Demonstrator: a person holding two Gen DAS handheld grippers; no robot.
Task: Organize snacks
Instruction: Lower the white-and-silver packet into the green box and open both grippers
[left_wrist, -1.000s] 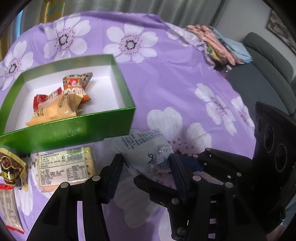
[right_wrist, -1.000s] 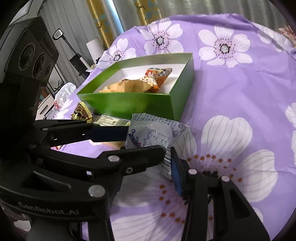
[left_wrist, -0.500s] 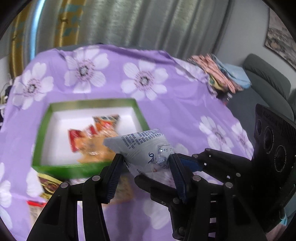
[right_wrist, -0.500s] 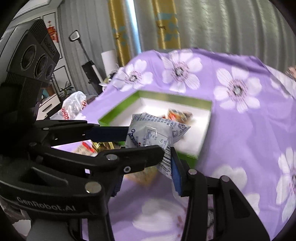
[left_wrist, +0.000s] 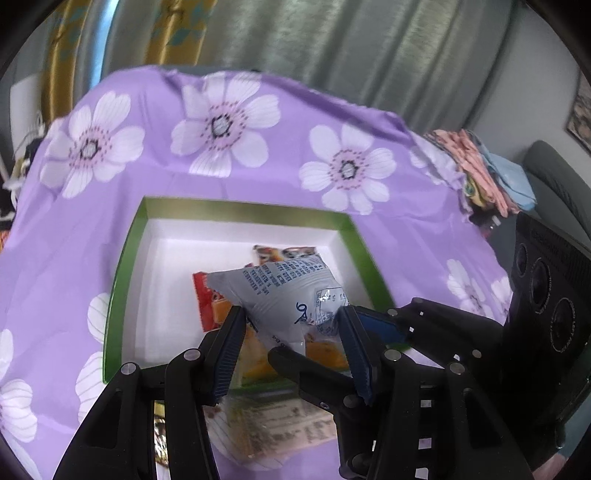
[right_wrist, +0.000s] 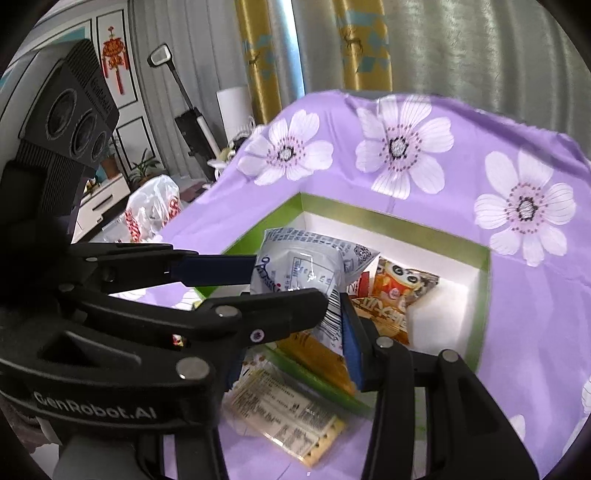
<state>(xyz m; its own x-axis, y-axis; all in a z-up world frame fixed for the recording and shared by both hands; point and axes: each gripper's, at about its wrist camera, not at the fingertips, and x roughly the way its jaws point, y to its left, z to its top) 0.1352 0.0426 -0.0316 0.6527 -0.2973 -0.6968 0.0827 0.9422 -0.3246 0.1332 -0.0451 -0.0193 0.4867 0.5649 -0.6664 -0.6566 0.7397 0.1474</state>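
Both my claws grip one white snack pouch above the green box.

My left claw and right claw are each clenched on the white printed pouch, held over the open green box. Inside lie an orange cartoon snack packet and a red packet. A cracker pack rests outside on the purple flowered cloth over my worktop.

Soft daylight filters through the grey pleated curtain and falls evenly over the purple flowered cloth in front of it, leaving only faint shadows. Below the cloth's far edge, the green box's rims smear with motion blur. A small glare spot glints on the silvery plastic snack pouch. Both views bow strongly outward, their corners black.
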